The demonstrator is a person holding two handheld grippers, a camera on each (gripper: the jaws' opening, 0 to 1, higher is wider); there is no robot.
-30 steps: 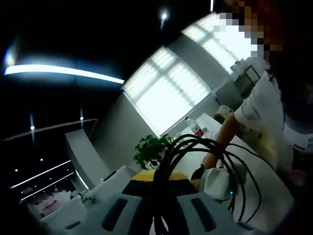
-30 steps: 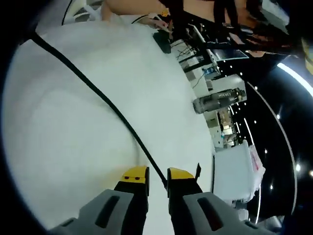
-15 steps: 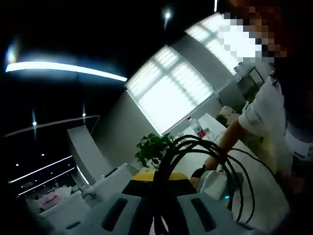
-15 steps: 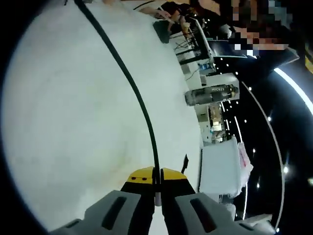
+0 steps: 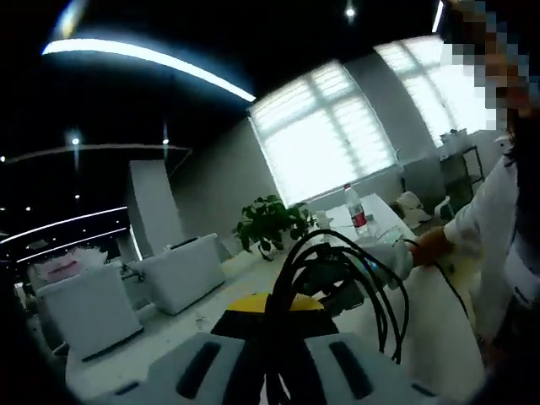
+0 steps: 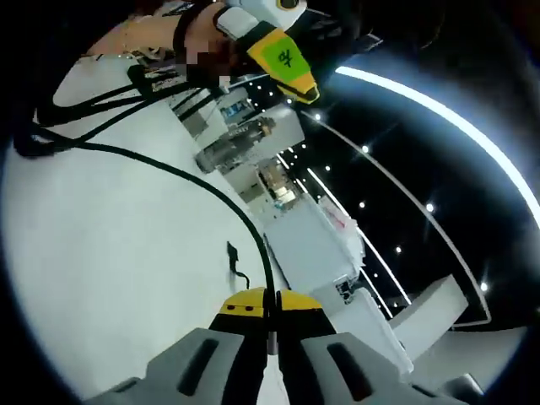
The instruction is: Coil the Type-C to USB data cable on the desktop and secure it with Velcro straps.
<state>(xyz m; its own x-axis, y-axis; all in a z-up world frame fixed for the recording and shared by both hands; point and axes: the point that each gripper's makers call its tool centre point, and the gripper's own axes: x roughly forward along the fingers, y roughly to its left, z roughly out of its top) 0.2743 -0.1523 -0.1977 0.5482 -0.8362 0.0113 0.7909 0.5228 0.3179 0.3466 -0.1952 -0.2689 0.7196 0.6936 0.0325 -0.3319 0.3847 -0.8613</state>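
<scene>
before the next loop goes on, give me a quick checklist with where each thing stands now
1. Left claw shut on the coiled cable: ok.
2. Right claw shut on the free cable run: ok.
3. Run between the claws free of knots: ok where it shows.
4. Loops even in size: cannot tell.
5. Velcro strap within reach: cannot tell.
6. Desktop bare under the run apart from a small dark piece: ok.

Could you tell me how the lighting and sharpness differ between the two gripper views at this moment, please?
Left gripper view: the bright window blows out against a dark ceiling, so the coiled black data cable held by the left gripper reads as a silhouette. Right gripper view: the white desktop is evenly lit and the cable strand sharp at the right gripper, while fisheye bending curves the ceiling light strip.
</scene>
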